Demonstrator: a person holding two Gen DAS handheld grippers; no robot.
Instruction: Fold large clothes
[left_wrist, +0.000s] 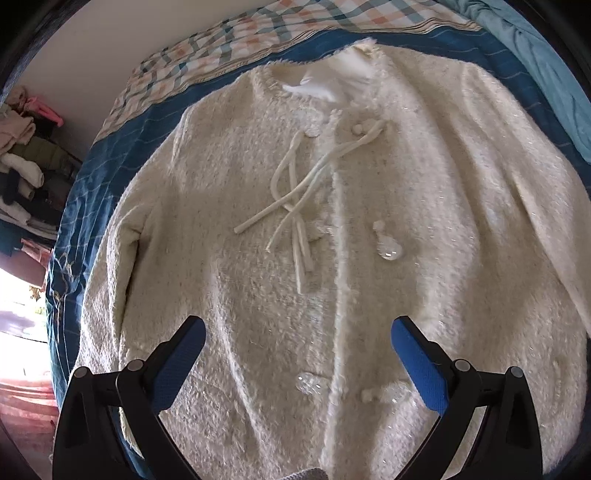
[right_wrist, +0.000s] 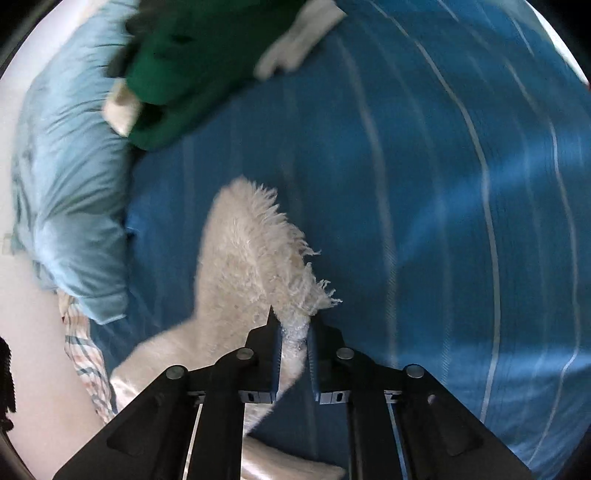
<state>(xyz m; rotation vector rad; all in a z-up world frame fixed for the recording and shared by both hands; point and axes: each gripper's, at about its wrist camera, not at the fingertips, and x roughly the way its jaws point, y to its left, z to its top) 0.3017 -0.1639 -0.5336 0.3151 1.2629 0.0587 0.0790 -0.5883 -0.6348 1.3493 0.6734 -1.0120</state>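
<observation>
A cream fuzzy cardigan lies front up and spread flat on the blue striped bedsheet, with white drawstrings and clear buttons on its chest. My left gripper is open and empty, hovering over the cardigan's lower front. In the right wrist view my right gripper is shut on the fringed end of a cardigan sleeve and holds it lifted above the blue sheet.
A light blue pillow lies at the left. A green garment with white pieces lies at the far side of the bed. A checked blanket borders the sheet. Piled clothes sit beyond the bed's left edge.
</observation>
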